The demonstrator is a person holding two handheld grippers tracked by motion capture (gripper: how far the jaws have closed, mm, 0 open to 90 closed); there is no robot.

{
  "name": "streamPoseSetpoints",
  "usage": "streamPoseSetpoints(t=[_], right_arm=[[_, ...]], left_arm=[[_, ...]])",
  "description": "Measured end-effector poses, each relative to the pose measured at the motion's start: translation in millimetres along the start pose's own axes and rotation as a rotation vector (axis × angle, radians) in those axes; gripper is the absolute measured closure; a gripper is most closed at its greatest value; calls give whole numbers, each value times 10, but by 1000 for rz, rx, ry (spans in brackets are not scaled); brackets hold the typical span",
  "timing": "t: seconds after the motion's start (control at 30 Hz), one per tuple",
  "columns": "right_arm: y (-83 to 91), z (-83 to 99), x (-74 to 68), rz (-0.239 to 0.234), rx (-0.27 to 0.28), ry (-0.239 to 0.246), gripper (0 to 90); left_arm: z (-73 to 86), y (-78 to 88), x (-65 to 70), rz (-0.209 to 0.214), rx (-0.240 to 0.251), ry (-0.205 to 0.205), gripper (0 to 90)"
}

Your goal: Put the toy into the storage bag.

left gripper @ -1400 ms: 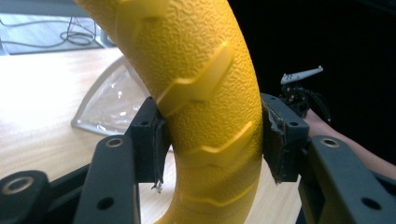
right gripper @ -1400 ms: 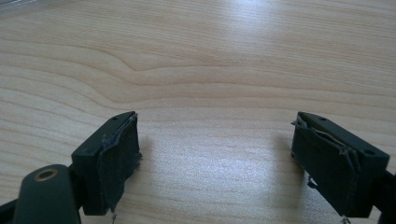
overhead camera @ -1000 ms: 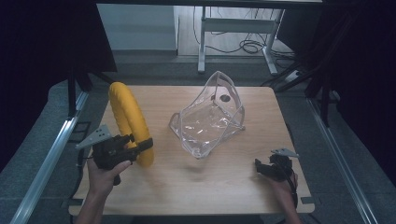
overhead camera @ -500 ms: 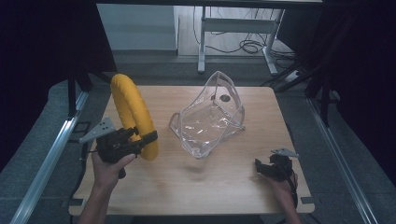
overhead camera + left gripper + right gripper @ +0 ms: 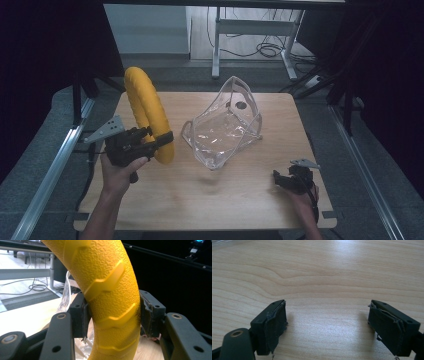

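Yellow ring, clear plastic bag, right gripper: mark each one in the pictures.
yellow ring [image 5: 145, 107], high view, on its textured upper curve above the clamped spot.
clear plastic bag [image 5: 225, 131], high view, on its see-through front wall.
right gripper [image 5: 327, 322], right gripper view, midway between its open jaws over the wooden table.

Lab: dark-curtained rig [image 5: 45, 75], floor cables [image 5: 260, 49]

A yellow ring [image 5: 146, 112] with a pebbled, chevron-ribbed surface is held upright, its lower arc clamped between the jaws of the left hand-held gripper [image 5: 159, 145], the rest rising above it.
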State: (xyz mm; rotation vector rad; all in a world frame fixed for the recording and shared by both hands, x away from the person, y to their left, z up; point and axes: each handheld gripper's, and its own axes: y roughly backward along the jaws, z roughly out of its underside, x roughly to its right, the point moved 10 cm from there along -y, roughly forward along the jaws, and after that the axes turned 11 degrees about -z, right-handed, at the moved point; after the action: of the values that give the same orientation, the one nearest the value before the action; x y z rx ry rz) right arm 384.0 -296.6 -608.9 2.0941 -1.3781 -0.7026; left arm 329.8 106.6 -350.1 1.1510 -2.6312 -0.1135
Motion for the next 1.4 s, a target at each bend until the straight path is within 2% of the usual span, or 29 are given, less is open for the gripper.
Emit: streamPoseSetpoints(t=[0.2,0.6,0.9,1.03,1.27,1.33,1.4], right_arm=[[-1,-1,4,2,0,0,152],[-2,-3,10,5,1,-3,152],[-2,-5,11,7,1,-8,152],[-1,-4,13,6,0,-6,152],[-2,-7,18,6,1,-2,152],[-1,-4,14,5,0,-6,152],[-1,-4,14,5,0,-6,152]], left_arm=[[-123,-17,51,15,15,-19,480],[-380,-173,261,69,40,-45,480],[-546,-284,439,103,48,-72,480],[-606,-335,510,119,48,-66,480],[-694,-379,651,143,50,-99,480],[-730,-408,746,163,45,-110,480],[-741,-427,784,174,42,-116,480]])
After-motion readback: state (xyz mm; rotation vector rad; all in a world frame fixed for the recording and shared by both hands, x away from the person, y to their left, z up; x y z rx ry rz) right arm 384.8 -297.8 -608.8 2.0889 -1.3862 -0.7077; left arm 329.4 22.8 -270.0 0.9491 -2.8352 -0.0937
